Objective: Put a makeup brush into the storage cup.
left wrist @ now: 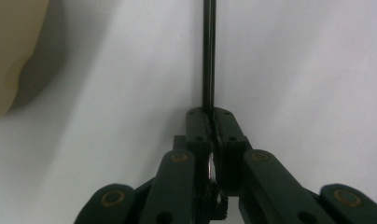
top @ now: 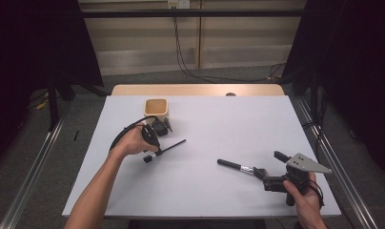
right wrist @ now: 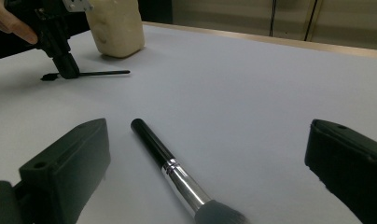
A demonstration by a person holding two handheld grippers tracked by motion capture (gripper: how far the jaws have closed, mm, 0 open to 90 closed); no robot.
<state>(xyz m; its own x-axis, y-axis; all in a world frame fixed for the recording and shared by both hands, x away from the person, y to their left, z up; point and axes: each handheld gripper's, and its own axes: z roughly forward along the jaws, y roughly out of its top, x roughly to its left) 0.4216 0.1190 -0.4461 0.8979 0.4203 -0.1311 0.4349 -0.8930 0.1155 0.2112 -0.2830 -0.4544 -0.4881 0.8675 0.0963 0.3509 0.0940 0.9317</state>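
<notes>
A thin black rod (top: 174,144) lies on the white table (top: 209,124), and my left gripper (top: 151,153) points down and is shut on its near end. In the left gripper view the jaws (left wrist: 212,122) are pressed together on the rod (left wrist: 208,56), which runs straight away from them. A black-handled makeup brush (top: 236,166) with a silver ferrule lies in front of my right gripper (top: 268,164). In the right gripper view the brush (right wrist: 170,165) lies on the table between the wide-open jaws (right wrist: 205,135), touching neither.
A cream cup (top: 156,109) stands just behind the left hand, near the table's far left, and appears in the right gripper view as the cup (right wrist: 116,25) beside the left gripper (right wrist: 60,42). The table's wooden far edge (top: 195,89) borders cables on the floor.
</notes>
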